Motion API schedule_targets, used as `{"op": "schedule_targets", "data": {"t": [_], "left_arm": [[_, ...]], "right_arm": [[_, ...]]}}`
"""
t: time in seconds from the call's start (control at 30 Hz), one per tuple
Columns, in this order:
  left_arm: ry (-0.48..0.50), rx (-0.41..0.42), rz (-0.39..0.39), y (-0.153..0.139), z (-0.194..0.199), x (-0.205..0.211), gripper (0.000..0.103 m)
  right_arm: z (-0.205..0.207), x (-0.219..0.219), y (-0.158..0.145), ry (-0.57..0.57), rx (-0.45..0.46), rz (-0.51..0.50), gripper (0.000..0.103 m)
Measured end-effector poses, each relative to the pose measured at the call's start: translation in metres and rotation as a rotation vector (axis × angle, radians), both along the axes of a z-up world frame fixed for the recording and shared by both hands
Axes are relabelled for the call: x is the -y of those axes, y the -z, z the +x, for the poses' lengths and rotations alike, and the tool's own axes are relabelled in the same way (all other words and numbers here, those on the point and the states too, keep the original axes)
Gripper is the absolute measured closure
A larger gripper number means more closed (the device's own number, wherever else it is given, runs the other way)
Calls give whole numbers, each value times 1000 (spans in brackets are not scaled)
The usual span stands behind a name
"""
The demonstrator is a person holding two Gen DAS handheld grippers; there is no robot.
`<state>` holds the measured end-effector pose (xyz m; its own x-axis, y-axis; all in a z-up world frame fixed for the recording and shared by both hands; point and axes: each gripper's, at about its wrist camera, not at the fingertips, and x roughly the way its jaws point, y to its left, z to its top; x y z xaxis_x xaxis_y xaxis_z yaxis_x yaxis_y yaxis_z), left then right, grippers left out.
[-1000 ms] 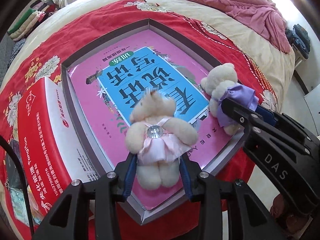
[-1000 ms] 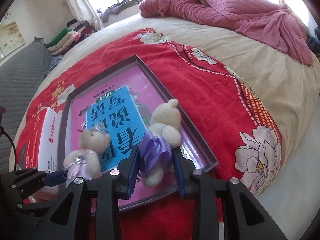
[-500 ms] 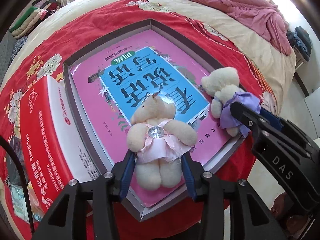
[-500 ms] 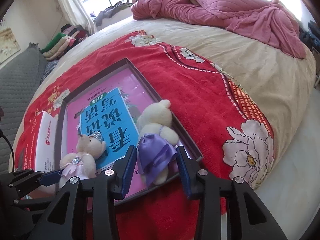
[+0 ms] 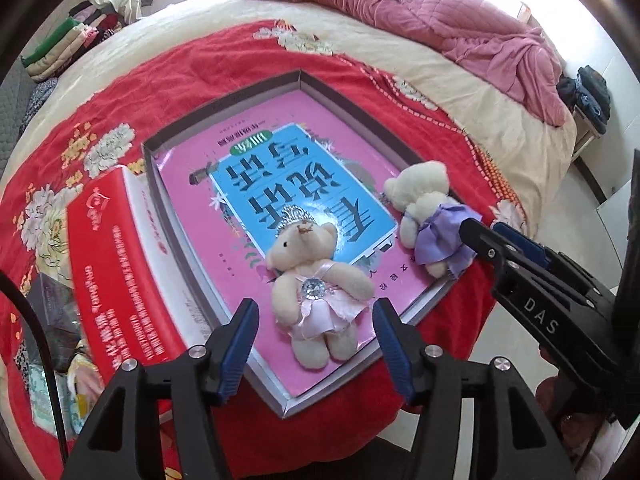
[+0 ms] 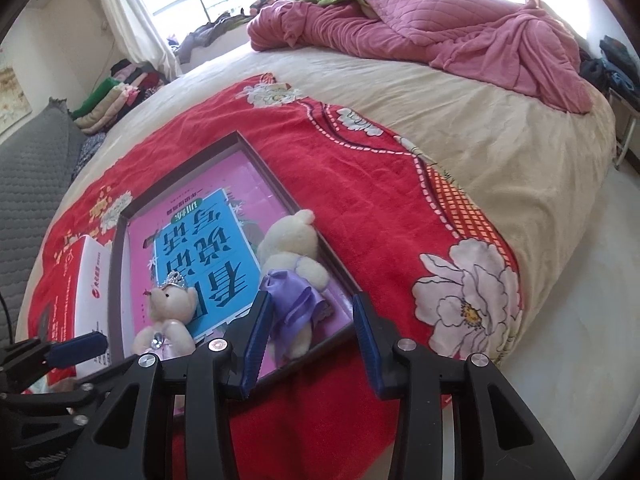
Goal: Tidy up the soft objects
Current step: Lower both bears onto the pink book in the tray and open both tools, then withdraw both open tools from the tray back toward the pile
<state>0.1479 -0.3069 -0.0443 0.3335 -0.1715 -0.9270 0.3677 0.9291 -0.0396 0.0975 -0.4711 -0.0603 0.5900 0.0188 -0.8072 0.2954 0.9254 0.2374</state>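
Bed (image 6: 500,152) with red floral blanket (image 5: 224,64) spread over it; on the blanket a shallow grey tray (image 5: 224,100) lined by a pink-and-blue book (image 5: 288,184), red carton (image 5: 116,280) just beside the tray's left wall. Both soft toys lie inside the tray on the book: pink-dress bear (image 5: 316,288) near the front edge, purple-dress bear (image 5: 432,220) by the right wall. Left gripper (image 5: 314,344): jaws opening, pads clear of the pink bear, which sits between them untouched. Right gripper (image 6: 308,340): jaws apart, purple bear between them, left pad seems just beside its skirt, no squeeze seen. Judged step: release and withdraw. Best lift straight off so no pad snags a dress and drags a bear over the rim
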Motion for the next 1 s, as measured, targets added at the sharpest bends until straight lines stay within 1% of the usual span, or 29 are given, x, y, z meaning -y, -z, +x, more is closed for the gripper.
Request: {"op": "schedule_targets", "data": {"t": [0.13,0.2,0.3,0.37,0.47,0.57,0.67,0.7,0.77,0.87,1.0], "left_arm": [[-11,27,-11,-12,-7,-11,42],[-18,36,-16,-17,-9,-16,41],[-36,49,-15,-23,-11,-23,40],[-44,54,-22,-27,-12,-27,40],[-55,72,-35,-36,-17,-34,37],[-62,84,-45,-41,-20,-41,35],[-66,99,-38,-47,-26,-48,35],[-69,103,-40,-49,-28,-52,34],[-79,110,-49,-52,-31,-59,34],[-91,125,-46,-57,-36,-70,34],[-123,124,-64,-63,-40,-89,34]], "right_arm": [[-6,-2,-10,5,11,-17,59],[-8,-5,-14,3,15,-32,51],[-13,-10,-22,1,27,-41,50],[-18,-16,-29,1,36,-69,49],[-25,-22,-39,4,53,-95,44],[-32,-30,-50,5,78,-109,43],[-37,-39,-60,0,94,-131,34],[-38,-43,-63,-2,100,-140,33],[-39,-50,-69,-7,99,-168,32],[-42,-66,-81,-26,106,-241,31],[-44,-82,-94,-51,113,-278,31]]}}
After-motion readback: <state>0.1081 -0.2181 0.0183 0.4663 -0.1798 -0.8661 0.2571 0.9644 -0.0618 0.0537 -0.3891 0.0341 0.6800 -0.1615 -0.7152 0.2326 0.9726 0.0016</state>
